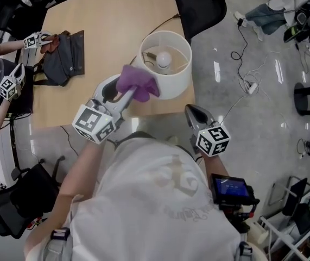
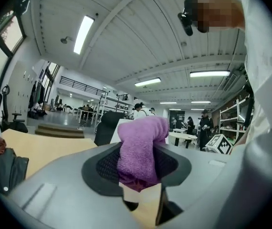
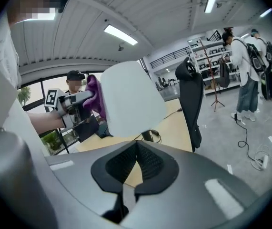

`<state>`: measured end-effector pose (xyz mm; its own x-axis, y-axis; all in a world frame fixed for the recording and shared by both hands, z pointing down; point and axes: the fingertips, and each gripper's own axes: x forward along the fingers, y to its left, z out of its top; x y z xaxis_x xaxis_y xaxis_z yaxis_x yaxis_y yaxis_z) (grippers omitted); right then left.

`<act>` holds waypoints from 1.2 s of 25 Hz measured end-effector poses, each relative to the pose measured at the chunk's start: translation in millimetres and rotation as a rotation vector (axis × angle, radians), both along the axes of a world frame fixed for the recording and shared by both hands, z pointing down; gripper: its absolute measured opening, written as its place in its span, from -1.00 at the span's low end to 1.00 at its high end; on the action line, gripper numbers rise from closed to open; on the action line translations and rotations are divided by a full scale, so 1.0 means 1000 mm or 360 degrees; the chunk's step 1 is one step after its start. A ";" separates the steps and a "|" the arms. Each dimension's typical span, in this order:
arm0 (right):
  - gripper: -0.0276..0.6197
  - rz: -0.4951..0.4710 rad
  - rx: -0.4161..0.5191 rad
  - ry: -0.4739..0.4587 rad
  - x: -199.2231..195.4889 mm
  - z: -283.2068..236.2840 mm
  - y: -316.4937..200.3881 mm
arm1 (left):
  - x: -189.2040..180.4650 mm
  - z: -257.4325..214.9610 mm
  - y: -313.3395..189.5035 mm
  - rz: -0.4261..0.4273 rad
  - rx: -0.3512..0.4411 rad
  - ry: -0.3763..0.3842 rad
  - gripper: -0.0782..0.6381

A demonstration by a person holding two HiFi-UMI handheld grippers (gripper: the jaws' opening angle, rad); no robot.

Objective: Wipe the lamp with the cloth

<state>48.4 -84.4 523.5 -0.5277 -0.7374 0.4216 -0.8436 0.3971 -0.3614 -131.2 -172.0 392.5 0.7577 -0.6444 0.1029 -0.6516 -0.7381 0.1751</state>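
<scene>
The lamp (image 1: 172,87) stands upright on the wooden table (image 1: 106,34), toward its 4 o'clock corner. It has a white drum shade, open at the top, with a round bulb (image 1: 164,59) showing inside. The cloth (image 1: 137,83) is purple and bunched, clamped between the left gripper's (image 1: 128,93) jaws. It lies against the shade's rim at about 8 o'clock.
</scene>
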 end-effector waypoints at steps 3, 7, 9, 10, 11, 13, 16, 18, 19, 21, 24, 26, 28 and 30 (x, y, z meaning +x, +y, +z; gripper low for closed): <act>-0.88 0.0005 0.0122 0.0039 -0.010 -0.028 -0.007 | -0.001 -0.018 -0.020 0.0045 -0.0018 0.0050 -0.32; -0.88 -0.0035 0.0192 0.0080 -0.015 -0.047 -0.013 | 0.004 -0.017 -0.035 0.0054 -0.0038 0.0082 -0.32; -0.88 -0.0049 0.0205 0.0094 -0.014 -0.049 -0.016 | 0.005 -0.011 -0.040 0.0042 -0.0089 0.0155 -0.32; -0.88 -0.0046 0.0202 0.0098 -0.013 -0.047 -0.016 | 0.006 -0.006 -0.043 0.0037 -0.0129 0.0193 -0.32; -0.88 -0.0038 0.0195 0.0099 -0.012 -0.045 -0.015 | 0.005 0.000 -0.045 0.0034 -0.0161 0.0227 -0.32; -0.88 -0.0021 0.0177 0.0097 -0.010 -0.041 -0.012 | 0.003 0.012 -0.049 0.0019 -0.0220 0.0251 -0.32; -0.88 0.0011 0.0143 0.0097 -0.006 -0.034 -0.007 | -0.002 0.043 -0.051 -0.0015 -0.0337 0.0222 -0.32; -0.88 0.0040 0.0124 0.0098 0.001 -0.030 -0.003 | -0.001 0.070 -0.049 -0.0026 -0.0425 0.0191 -0.32; -0.88 0.0052 0.0120 0.0097 0.004 -0.029 -0.003 | -0.002 0.082 -0.048 -0.0030 -0.0465 0.0171 -0.32; -0.88 0.0065 0.0120 0.0092 0.005 -0.031 -0.006 | -0.004 0.103 -0.047 -0.0037 -0.0542 0.0127 -0.32; -0.88 0.0069 0.0127 0.0081 0.003 -0.033 -0.010 | -0.010 0.128 -0.044 -0.0039 -0.0646 0.0062 -0.32; -0.88 0.0072 0.0131 0.0077 0.003 -0.032 -0.012 | -0.013 0.140 -0.043 -0.0038 -0.0684 0.0015 -0.32; -0.88 0.0074 0.0131 0.0073 0.002 -0.031 -0.013 | -0.019 0.145 -0.044 -0.0052 -0.0676 -0.0036 -0.32; -0.88 0.0075 0.0132 0.0071 0.000 -0.030 -0.013 | -0.028 0.135 -0.048 -0.0062 -0.0614 -0.0045 -0.32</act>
<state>48.1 -97.1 493.2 -0.4739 -0.7943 0.3802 -0.8765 0.3839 -0.2905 -159.3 -219.8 527.5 0.7269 -0.5824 0.3640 -0.6863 -0.5963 0.4164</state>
